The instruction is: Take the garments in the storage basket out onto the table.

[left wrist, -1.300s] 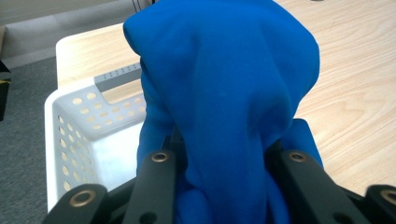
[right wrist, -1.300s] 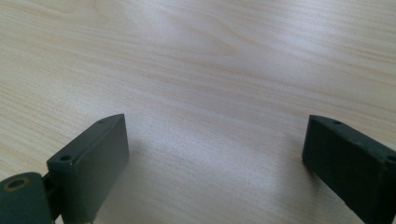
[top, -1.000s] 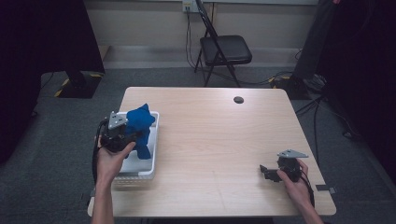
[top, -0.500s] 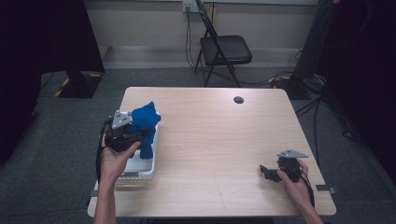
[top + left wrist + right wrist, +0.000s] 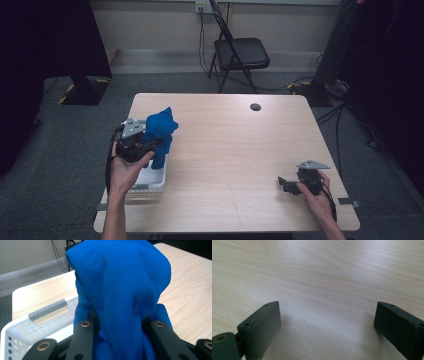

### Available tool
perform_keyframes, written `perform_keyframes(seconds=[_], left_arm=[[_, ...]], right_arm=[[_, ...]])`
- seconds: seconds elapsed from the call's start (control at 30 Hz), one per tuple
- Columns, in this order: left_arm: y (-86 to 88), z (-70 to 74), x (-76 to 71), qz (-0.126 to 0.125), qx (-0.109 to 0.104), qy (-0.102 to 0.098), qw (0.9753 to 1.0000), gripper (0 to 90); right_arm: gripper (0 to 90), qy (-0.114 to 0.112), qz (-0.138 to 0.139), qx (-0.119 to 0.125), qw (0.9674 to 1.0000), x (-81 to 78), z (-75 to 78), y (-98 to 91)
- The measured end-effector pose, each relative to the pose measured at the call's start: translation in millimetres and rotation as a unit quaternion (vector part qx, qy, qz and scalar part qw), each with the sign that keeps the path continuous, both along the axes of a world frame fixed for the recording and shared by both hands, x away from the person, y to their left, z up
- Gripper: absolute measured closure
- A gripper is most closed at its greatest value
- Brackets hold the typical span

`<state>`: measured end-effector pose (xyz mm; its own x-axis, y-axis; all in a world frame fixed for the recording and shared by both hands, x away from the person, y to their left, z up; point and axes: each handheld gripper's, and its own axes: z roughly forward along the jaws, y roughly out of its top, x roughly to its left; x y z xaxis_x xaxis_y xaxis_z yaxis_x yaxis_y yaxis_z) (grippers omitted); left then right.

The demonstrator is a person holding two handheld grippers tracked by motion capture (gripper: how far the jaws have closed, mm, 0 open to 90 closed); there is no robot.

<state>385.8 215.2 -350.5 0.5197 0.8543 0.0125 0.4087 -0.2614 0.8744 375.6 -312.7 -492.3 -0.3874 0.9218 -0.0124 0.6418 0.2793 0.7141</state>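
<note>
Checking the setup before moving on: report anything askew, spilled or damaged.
Nothing stands out. The blue cloth is bunched in the left tongs above the white basket; the right tongs rest open on the table.

left gripper [image 5: 150,142] raised at table's left edge, jaws clamped on blue cloth [image 5: 120,290] - left hand [image 5: 125,167] cupping the body from below, forearm in from bottom. right gripper [image 5: 286,184] low near the right front corner, jaws spread wide - right hand [image 5: 312,192] behind it.
</note>
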Motion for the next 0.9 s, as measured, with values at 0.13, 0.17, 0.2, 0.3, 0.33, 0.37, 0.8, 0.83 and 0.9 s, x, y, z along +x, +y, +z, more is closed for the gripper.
perform_keyframes(seconds=[0.13, 0.17, 0.2, 0.3, 0.33, 0.37, 0.8, 0.83, 0.9], left_arm=[[-2.5, 3.5, -1.9, -0.003, -0.004, -0.005, 1.0000, 69.4], [-3.4, 4.1, -2.2, -0.004, -0.005, -0.007, 1.0000, 69.4], [-4.1, 4.7, -2.5, -0.006, -0.005, -0.008, 0.9999, 69.4], [-6.2, 6.1, -3.3, -0.005, -0.006, -0.011, 0.9999, 69.4], [-7.0, 6.3, -3.4, -0.004, -0.007, -0.012, 0.9999, 69.4], [-7.8, 6.8, -3.5, -0.005, -0.007, -0.012, 0.9999, 69.4], [-20.5, 10.4, -5.1, -0.025, -0.006, -0.019, 0.9995, 69.4], [-21.7, 10.5, -5.1, -0.026, -0.004, -0.019, 0.9995, 69.4], [-24.6, 11.0, -5.1, -0.029, -0.005, -0.020, 0.9994, 69.4]], right_arm=[[6.0, 0.000, 0.000, 0.000, 1.0000, 0.0, 0.0, 0.0], [6.0, 0.000, 0.000, 0.000, 1.0000, 0.0, 0.0, 0.0], [6.0, 0.000, 0.000, 0.000, 1.0000, 0.0, 0.0, 0.0], [6.0, 0.000, -0.001, 0.000, 1.0000, -0.3, 0.0, 0.2], [6.0, 0.000, -0.002, 0.000, 1.0000, -0.3, 0.0, 0.3], [6.0, 0.000, -0.002, 0.000, 1.0000, -0.3, 0.0, 0.3], [6.0, 0.000, -0.002, 0.000, 1.0000, -0.3, 0.0, 0.3], [6.1, 0.000, -0.002, 0.000, 1.0000, -0.3, 0.0, 0.3], [6.0, 0.000, -0.002, 0.000, 1.0000, -0.4, 0.0, 0.3]])
